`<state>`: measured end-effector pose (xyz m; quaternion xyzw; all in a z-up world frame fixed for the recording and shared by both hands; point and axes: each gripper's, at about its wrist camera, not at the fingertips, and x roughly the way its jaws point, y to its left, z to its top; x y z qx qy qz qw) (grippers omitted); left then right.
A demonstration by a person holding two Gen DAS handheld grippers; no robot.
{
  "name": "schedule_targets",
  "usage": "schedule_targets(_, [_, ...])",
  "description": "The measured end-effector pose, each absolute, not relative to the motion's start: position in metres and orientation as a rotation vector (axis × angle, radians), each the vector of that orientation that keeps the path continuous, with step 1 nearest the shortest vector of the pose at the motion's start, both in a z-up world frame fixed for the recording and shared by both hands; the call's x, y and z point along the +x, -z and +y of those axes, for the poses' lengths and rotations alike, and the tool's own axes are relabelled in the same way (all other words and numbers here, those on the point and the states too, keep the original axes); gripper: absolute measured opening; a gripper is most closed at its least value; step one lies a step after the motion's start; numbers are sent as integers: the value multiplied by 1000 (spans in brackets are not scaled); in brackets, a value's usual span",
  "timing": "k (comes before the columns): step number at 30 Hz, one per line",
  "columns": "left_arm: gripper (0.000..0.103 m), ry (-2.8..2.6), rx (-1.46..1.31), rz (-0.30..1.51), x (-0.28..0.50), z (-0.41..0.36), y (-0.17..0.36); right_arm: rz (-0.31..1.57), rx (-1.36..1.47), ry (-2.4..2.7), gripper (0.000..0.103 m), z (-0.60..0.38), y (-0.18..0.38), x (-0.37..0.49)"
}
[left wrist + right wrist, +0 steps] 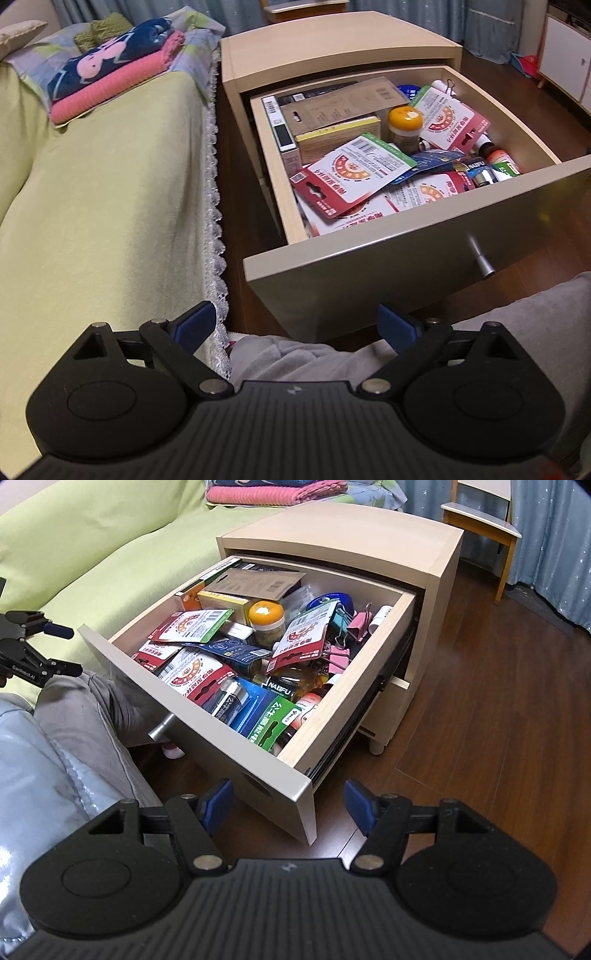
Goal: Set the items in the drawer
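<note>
The top drawer (369, 254) (207, 716) of a pale wooden bedside cabinet (332, 40) (369, 524) stands pulled far out. It is packed with red-and-white card packs (354, 166) (192, 624), cardboard boxes, an orange-lidded jar (404, 120) (266, 614), battery packs (236, 701), bottles and pink binder clips (360, 626). My left gripper (297, 325) (64, 650) hovers open before the drawer front, holding nothing. My right gripper (288, 805) is open and bare too, near the drawer's front right corner.
A sofa with a yellow-green cover (92, 184) (92, 535) flanks the cabinet, with folded pink and navy cloths (110, 77) on it. A person's grey trouser legs (295, 358) (92, 709) lie in front of the drawer. A wooden chair (480, 517) stands behind on dark wood floor (480, 701).
</note>
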<state>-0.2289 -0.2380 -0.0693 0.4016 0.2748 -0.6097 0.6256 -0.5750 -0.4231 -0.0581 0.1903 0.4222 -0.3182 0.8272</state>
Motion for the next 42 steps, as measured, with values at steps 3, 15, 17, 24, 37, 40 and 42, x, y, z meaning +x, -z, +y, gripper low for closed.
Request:
schedule_targets(3, [85, 1403, 930, 641, -234, -245, 74, 908, 397, 674, 63, -423, 59, -572])
schedule_targets(15, [73, 1423, 901, 653, -231, -251, 77, 962, 369, 659, 30, -423, 65, -563])
schedule_targets(17, [68, 1424, 896, 655, -231, -251, 77, 964, 365, 659, 30, -423, 65, -562])
schedule_targets(24, [65, 1427, 878, 659, -230, -254, 77, 968, 366, 666, 30, -424, 65, -561])
schedule_targets(37, [64, 1418, 860, 663, -230, -257, 80, 959, 364, 679, 30, -419, 64, -562])
schedule_targets(40, [64, 1417, 857, 662, -230, -257, 81, 956, 363, 681, 30, -418, 64, -563])
schedule_targets(42, [64, 1417, 855, 661, -230, -258, 81, 955, 360, 682, 30, -418, 64, -563])
